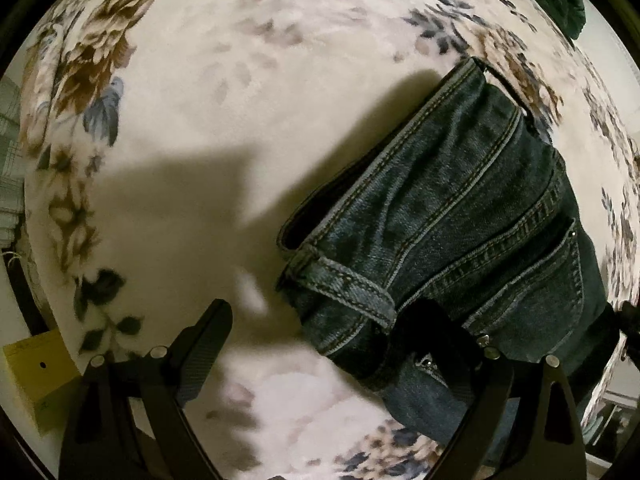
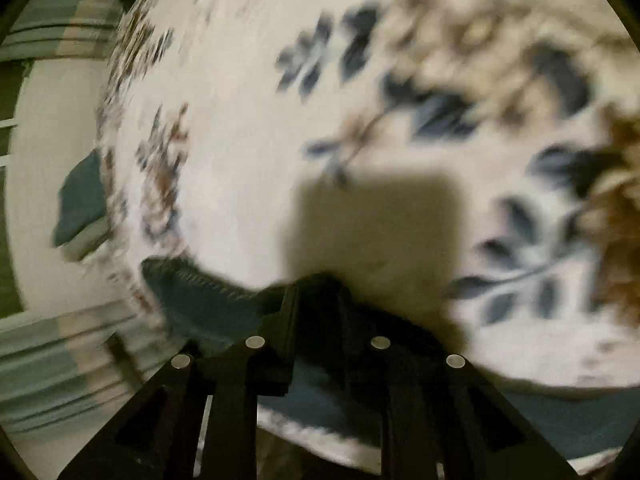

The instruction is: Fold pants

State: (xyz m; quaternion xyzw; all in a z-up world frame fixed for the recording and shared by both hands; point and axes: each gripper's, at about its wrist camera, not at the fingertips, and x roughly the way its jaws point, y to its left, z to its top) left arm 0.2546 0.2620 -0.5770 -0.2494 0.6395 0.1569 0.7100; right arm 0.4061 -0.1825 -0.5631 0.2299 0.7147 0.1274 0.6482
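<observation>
Wide apart, the fingers of the left gripper (image 1: 324, 328) straddle the waistband end of the jeans (image 1: 460, 216), one finger over bare blanket, the other over dark denim near a belt loop (image 1: 352, 292); nothing is pinched between them. The jeans lie in a compact folded bundle toward the right side of the floral blanket (image 1: 240, 80), the waistband opening gaping along the bundle's left edge. The right gripper (image 2: 320, 292), seen through heavy motion blur, has its fingers drawn nearly together over the blanket, with a dark denim edge (image 2: 200, 292) just beside them; whether cloth is caught there cannot be told.

Judged from this, the fold looks largely made. The risk is a snag: the finger over the denim could hook the stiff belt loop or a rivet and drag the top layer askew, and a quick sweep by the right tool could tug the bundle open. The denim is heavy, washed blue-black, ridged with pale double stitching; the blanket is plush cream fleece printed with brown and slate flowers.
</observation>
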